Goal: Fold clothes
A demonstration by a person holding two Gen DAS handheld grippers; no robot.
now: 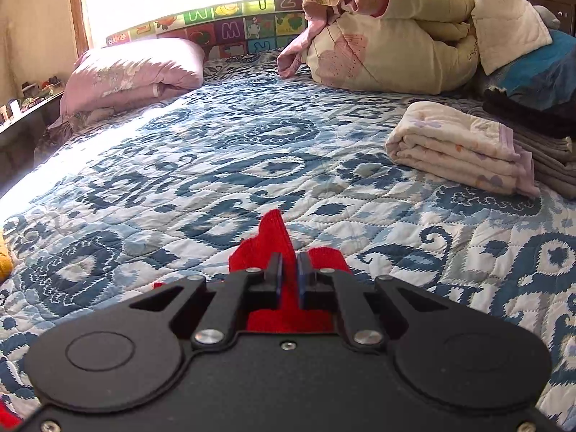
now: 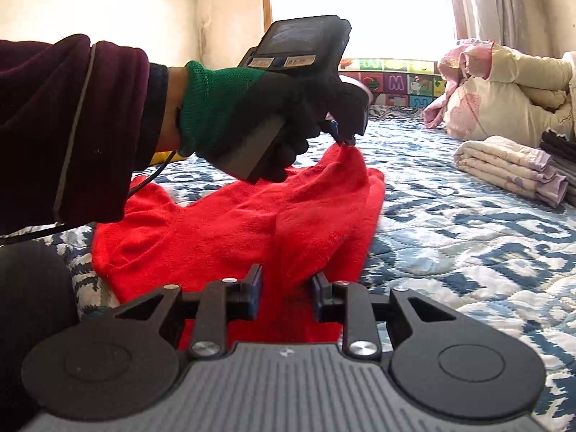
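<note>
A red knitted garment (image 2: 223,223) lies crumpled on the blue patterned quilt (image 2: 468,237) of a bed. In the right wrist view, a gloved hand (image 2: 234,108) holds my left gripper (image 2: 345,139), which is shut on a pinched-up corner of the garment and lifts it into a peak. The left wrist view shows the same red garment (image 1: 273,237) sticking up between the closed pads of the left gripper (image 1: 289,262). My right gripper (image 2: 286,288) sits low at the garment's near edge. Its jaws stand apart with red cloth lying between them, and the pads do not visibly press on it.
A folded floral blanket (image 1: 457,147) and a stack of dark folded clothes (image 1: 540,115) sit at the right side of the bed. A bundled duvet (image 1: 396,46) and a pink pillow (image 1: 133,72) lie at the far end, by the alphabet-print board (image 1: 230,28).
</note>
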